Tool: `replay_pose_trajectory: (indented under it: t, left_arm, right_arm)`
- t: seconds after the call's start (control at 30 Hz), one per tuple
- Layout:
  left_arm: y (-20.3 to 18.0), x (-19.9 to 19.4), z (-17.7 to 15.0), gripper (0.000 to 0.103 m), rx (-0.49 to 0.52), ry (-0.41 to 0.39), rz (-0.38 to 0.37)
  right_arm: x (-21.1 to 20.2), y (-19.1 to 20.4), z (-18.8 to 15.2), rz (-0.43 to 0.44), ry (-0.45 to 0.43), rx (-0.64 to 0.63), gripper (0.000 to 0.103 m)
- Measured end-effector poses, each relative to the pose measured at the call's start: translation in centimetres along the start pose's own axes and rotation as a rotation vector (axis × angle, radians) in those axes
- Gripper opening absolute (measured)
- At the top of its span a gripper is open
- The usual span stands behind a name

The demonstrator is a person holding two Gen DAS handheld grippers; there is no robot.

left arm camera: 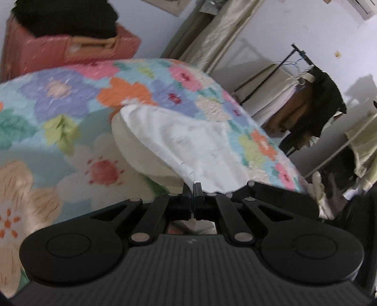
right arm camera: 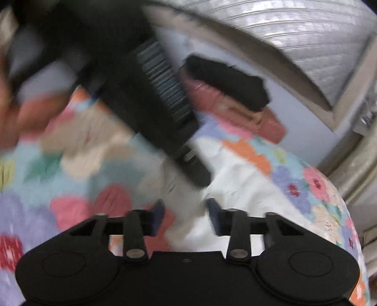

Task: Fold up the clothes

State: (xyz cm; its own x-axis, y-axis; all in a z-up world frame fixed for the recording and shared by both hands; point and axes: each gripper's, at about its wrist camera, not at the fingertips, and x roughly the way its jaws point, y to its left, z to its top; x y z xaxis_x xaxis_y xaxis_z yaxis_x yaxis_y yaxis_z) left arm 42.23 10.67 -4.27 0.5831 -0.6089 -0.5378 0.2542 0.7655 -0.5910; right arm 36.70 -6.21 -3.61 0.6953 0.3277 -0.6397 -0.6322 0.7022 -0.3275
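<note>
A white garment [left arm camera: 186,146] lies on the flowered bedspread [left arm camera: 59,117]. My left gripper [left arm camera: 193,188] is shut on a near corner of it and lifts that part, so the cloth drapes away from the jaws. In the right wrist view the white garment [right arm camera: 238,188] spreads ahead and to the right. My right gripper [right arm camera: 186,207] is open, its jaws wide apart just above the cloth's near edge. The left gripper [right arm camera: 200,176] crosses that view, blurred, its tip down on the garment.
A pink suitcase [left arm camera: 70,51] with black clothing [left arm camera: 66,16] on top stands behind the bed. A clothes rack [left arm camera: 313,94] with hanging garments stands at the right. Curtains [left arm camera: 219,30] hang at the back wall. A window [right arm camera: 306,40] shows top right.
</note>
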Motion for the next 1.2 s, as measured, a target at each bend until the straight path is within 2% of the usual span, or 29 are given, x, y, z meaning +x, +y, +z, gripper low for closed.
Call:
replay_pose_trajectory:
  t: [0.03, 0.13, 0.23, 0.37, 0.57, 0.63, 0.73, 0.8, 0.83, 0.93, 1.0, 1.03, 1.1, 1.17, 1.2]
  left_arm:
    - [-0.6, 0.0, 0.6, 0.001, 0.002, -0.005, -0.008]
    - [-2.4, -0.1, 2.6, 0.002, 0.019, -0.02, -0.012]
    - [-4.0, 0.2, 4.3, 0.004, 0.051, -0.045, 0.01]
    - [-4.4, 1.3, 4.9, 0.01, 0.111, -0.044, 0.092]
    - [-0.8, 6.9, 4.8, 0.012, 0.192, 0.02, 0.175]
    - [1.1, 9.5, 5.2, 0.017, 0.176, 0.04, 0.187]
    - [3.6, 12.3, 5.6, 0.019, 0.114, 0.057, 0.18]
    - [4.8, 13.8, 5.6, 0.027, 0.069, 0.072, 0.164]
    - [5.4, 14.5, 5.6, 0.028, 0.045, 0.082, 0.146]
    - [6.8, 15.9, 6.1, 0.034, -0.029, 0.087, 0.106]
    - [7.7, 16.4, 6.4, 0.05, -0.102, 0.066, 0.063]
    - [8.1, 16.7, 6.6, 0.053, -0.144, 0.057, 0.041]
    - [8.7, 17.5, 7.0, 0.061, -0.207, 0.056, 0.011]
    - [7.9, 18.4, 7.7, 0.061, -0.163, 0.065, 0.021]
    - [7.2, 18.8, 8.0, 0.058, -0.109, 0.066, 0.039]
  right_arm:
    - [-0.5, -1.3, 0.5, 0.015, -0.001, 0.033, 0.002]
    - [-1.3, -6.1, 1.7, 0.11, 0.004, 0.154, 0.0]
    - [-1.8, -11.3, 2.3, 0.128, 0.016, 0.287, 0.0]
    - [-1.7, -17.8, 1.5, 0.061, 0.004, 0.416, 0.001]
    - [2.0, -27.4, -1.3, -0.052, -0.011, 0.535, 0.001]
    - [4.4, -29.8, -2.4, -0.078, 0.007, 0.535, 0.001]
    - [8.6, -32.7, -4.5, -0.081, 0.082, 0.6, 0.001]
    - [10.9, -33.9, -6.2, -0.057, 0.12, 0.657, 0.005]
    - [12.0, -34.4, -7.1, -0.044, 0.138, 0.685, 0.01]
    - [13.0, -35.4, -9.9, 0.028, 0.145, 0.828, 0.018]
    - [13.5, -36.1, -11.8, 0.078, 0.148, 0.925, 0.037]
    - [13.7, -36.3, -12.5, 0.096, 0.162, 0.952, 0.049]
    - [14.1, -36.7, -13.7, 0.12, 0.201, 0.981, 0.055]
    - [13.8, -36.9, -14.9, 0.158, 0.206, 1.034, 0.058]
    - [13.9, -36.6, -15.4, 0.229, 0.192, 1.075, 0.059]
